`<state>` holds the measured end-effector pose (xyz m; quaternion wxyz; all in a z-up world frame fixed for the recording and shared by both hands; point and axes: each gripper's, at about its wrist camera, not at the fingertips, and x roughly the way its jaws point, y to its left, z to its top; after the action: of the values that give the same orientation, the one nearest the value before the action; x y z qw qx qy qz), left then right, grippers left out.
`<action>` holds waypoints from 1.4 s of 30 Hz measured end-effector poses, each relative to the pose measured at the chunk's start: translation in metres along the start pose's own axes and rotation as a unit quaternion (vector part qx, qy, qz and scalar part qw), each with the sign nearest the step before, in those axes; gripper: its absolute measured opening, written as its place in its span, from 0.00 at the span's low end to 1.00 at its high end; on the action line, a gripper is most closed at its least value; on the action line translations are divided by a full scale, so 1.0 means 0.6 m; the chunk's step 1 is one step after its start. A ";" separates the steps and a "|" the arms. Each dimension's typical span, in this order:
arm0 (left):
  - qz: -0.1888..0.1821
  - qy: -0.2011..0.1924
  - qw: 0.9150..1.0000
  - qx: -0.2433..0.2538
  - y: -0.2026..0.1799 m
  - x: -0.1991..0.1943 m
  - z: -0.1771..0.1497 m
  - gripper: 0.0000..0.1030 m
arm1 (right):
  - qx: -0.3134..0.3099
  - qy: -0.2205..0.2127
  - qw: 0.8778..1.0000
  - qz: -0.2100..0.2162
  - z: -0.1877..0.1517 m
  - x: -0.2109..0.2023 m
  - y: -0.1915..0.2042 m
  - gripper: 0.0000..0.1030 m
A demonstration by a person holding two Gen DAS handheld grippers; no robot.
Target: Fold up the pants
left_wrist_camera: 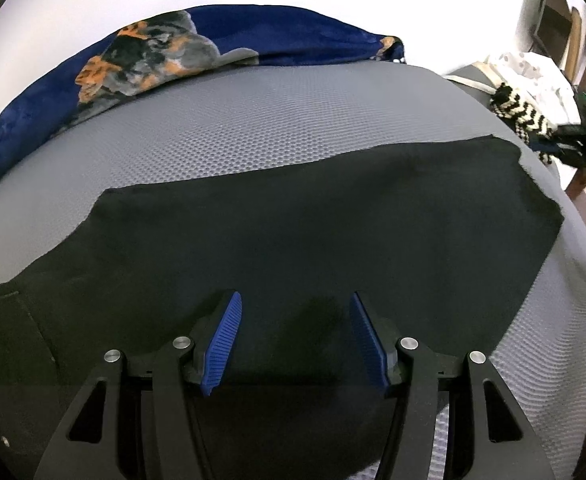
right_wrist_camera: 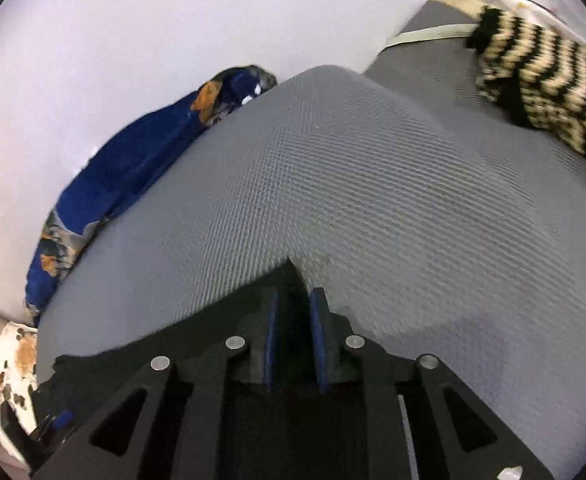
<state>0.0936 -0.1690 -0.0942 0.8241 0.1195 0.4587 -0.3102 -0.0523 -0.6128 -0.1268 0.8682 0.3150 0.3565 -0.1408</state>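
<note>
The black fabric pants (left_wrist_camera: 293, 216) lie spread flat on the grey mesh-textured mattress (left_wrist_camera: 253, 120), a rumpled navy blanket with an orange-and-grey print (left_wrist_camera: 153, 52) beyond the pants at the wall. The left tool (left_wrist_camera: 295, 336) hovers over the pants, blue pads spread, gripping nothing. The right tool (right_wrist_camera: 295, 340) stands nearly pressed together, pinching a raised corner of the pants; a black-and-cream striped knit (right_wrist_camera: 541, 84) lies well beyond.

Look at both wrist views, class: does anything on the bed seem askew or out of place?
Nothing is spilled or damaged. The black pants lie at a slant across the grey mattress, their far edge uneven, and a striped knit piece sits loose at one end.
</note>
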 end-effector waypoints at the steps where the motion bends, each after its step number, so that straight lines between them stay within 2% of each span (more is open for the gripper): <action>1: -0.004 -0.001 1.000 0.001 -0.003 -0.001 -0.001 0.56 | 0.007 -0.002 1.000 -0.001 -0.013 -0.020 -0.007 0.16; 6: -0.020 -0.002 1.000 0.015 -0.030 -0.002 -0.011 0.56 | 0.066 0.016 0.998 -0.001 -0.088 -0.075 -0.058 0.16; 9: -0.023 0.001 0.999 0.022 -0.043 -0.003 -0.020 0.56 | 0.100 0.027 0.995 0.005 -0.131 -0.077 -0.079 0.16; 14: -0.024 0.006 0.999 0.029 -0.049 -0.005 -0.032 0.56 | 0.135 0.034 0.990 0.016 -0.166 -0.065 -0.099 0.16; 26: -0.016 0.012 0.999 0.029 -0.048 -0.001 -0.043 0.56 | 0.154 0.040 0.986 0.046 -0.142 -0.064 -0.076 0.18; 34: -0.015 0.011 0.999 0.034 -0.047 0.000 -0.044 0.57 | 0.157 0.047 0.984 0.068 -0.160 -0.097 -0.039 0.19; 37: -0.014 0.011 0.999 0.036 -0.048 0.001 -0.043 0.58 | 0.156 0.038 0.984 0.071 -0.153 -0.102 -0.031 0.21; 42: -0.014 0.011 0.999 0.036 -0.047 0.001 -0.043 0.58 | 0.183 0.000 0.981 0.069 -0.133 -0.104 -0.047 0.21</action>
<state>0.0590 -0.1791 -0.1064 0.8098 0.1465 0.4577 -0.3366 -0.1518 -0.5812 -0.1388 0.8036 0.4921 0.3023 -0.1435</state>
